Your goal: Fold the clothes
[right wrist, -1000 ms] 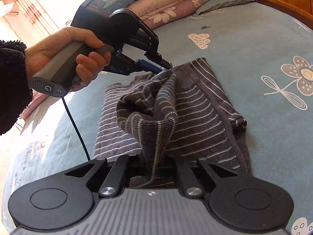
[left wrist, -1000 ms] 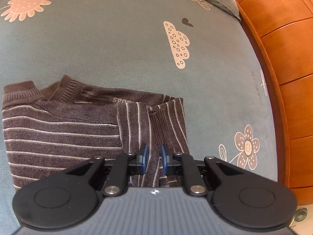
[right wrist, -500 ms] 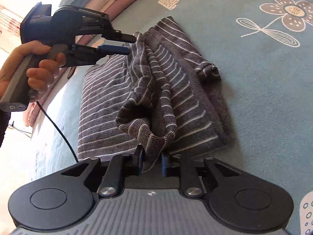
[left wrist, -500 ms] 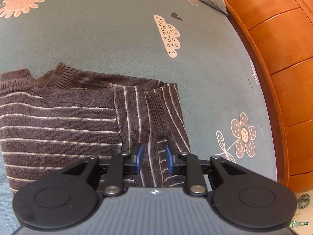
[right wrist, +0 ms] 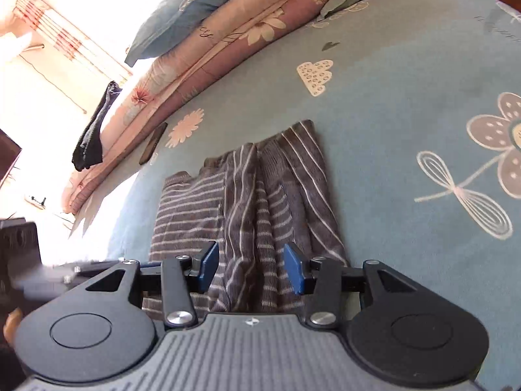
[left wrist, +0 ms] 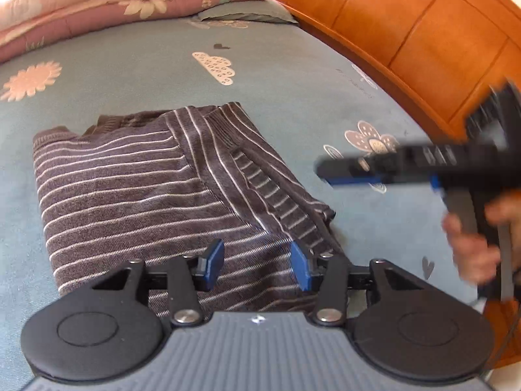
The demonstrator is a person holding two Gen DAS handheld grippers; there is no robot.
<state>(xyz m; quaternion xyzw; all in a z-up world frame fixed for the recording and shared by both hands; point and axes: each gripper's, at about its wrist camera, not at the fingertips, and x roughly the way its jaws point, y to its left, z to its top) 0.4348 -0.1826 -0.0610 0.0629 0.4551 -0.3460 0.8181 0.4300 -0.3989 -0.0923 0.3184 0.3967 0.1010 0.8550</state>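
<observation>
We note the flower-print bedsheet; the folded striped sweater lies flat on it. Our left gripper and right gripper hover above it, jaws opening, pinching nothing.

A bedroom in a home, no question. The bed fills both views, spread with a grey-blue sheet printed with flowers, clouds and little hearts. At the far end sits a stack of folded quilts in pink and floral cloth, with a blue-grey pillow on top. On the right runs a panelled orange wooden bed frame. Bright daylight pours in on the far left.
</observation>
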